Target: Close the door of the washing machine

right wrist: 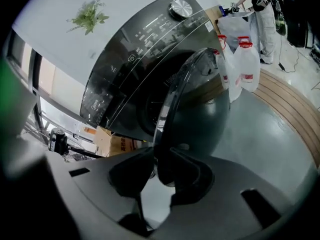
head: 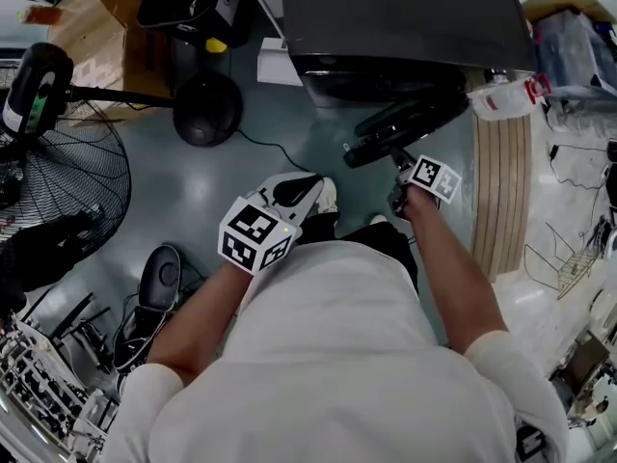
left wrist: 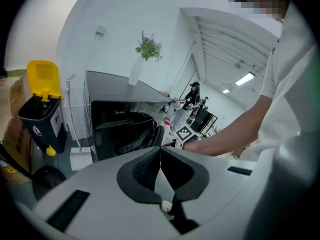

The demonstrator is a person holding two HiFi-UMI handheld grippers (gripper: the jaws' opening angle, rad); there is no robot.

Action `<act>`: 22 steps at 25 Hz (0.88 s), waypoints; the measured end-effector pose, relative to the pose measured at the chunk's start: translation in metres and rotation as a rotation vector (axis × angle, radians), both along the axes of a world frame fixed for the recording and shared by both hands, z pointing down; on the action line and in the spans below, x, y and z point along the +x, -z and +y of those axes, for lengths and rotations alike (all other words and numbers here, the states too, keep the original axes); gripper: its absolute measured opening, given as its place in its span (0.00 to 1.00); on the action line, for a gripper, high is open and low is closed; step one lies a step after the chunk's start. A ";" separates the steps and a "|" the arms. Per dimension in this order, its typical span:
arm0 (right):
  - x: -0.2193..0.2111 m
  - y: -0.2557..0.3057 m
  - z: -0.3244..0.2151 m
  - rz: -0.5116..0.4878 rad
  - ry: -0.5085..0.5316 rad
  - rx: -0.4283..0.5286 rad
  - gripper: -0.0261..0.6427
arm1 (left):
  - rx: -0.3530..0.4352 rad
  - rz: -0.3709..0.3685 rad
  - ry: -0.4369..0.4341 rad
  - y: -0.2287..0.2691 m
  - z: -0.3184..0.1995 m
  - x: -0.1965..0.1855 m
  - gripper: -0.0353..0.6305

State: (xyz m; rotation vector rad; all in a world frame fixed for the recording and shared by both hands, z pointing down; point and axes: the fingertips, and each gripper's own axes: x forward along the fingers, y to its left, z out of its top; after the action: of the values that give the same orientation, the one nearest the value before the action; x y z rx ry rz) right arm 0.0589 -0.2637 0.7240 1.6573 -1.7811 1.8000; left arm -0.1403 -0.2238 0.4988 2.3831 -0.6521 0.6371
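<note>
Standing ajar from the washing machine (right wrist: 125, 69), the door (right wrist: 200, 109) has its free rim clamped in the right hand-held gripper (right wrist: 159, 166). The left hand-held gripper (left wrist: 161, 151) is closed and empty. The door is judged rigid, smooth and light-swinging, so the rim is the best hold.

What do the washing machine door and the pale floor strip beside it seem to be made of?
The washing machine door looks like dark glossy glass or plastic, since it shows reflections. The floor strip looks like pale matte wood: parallel plank seams.
</note>
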 end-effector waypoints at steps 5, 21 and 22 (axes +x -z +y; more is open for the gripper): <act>-0.015 0.002 -0.032 -0.005 -0.010 0.015 0.19 | -0.005 -0.003 0.021 -0.002 -0.005 -0.012 0.08; -0.035 -0.001 -0.105 -0.026 -0.085 0.059 0.18 | -0.030 0.002 0.065 -0.013 -0.016 -0.037 0.08; -0.037 0.000 -0.109 -0.027 -0.087 0.062 0.18 | -0.031 0.002 0.065 -0.014 -0.017 -0.038 0.08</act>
State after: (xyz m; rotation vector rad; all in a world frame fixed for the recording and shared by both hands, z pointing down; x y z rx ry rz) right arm 0.0221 -0.3723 0.7244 1.7676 -1.8204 1.8283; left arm -0.1782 -0.2406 0.5123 2.3236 -0.7103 0.6123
